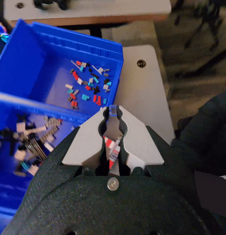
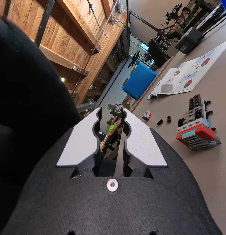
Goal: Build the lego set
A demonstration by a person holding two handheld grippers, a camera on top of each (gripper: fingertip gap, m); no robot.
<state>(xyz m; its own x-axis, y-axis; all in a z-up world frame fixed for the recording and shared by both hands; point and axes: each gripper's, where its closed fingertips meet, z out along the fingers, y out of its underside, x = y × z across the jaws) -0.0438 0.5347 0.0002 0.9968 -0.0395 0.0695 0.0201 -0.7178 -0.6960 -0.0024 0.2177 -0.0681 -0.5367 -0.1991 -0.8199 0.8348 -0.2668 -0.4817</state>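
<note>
The left gripper (image 1: 113, 110) pinches a small clear plastic brick (image 1: 113, 110) beside the blue parts bin (image 1: 33, 53); the right gripper (image 2: 111, 111) hangs released, empty. On the table (image 2: 186, 171), the red-grey half-built model (image 2: 197, 128) awaits it — many loose pieces remain.

The left wrist view looks steeply down past its own claw (image 1: 113, 110), close above two blue plastic bins (image 1: 33, 61) of small bricks on a pale surface (image 1: 141, 89). The right wrist view is rolled sideways, low beside a grey-brown surface (image 2: 173, 178), facing along it toward an open instruction booklet (image 2: 186, 76) and the far room. No part of the scene is recognisably shared by both views.
</note>
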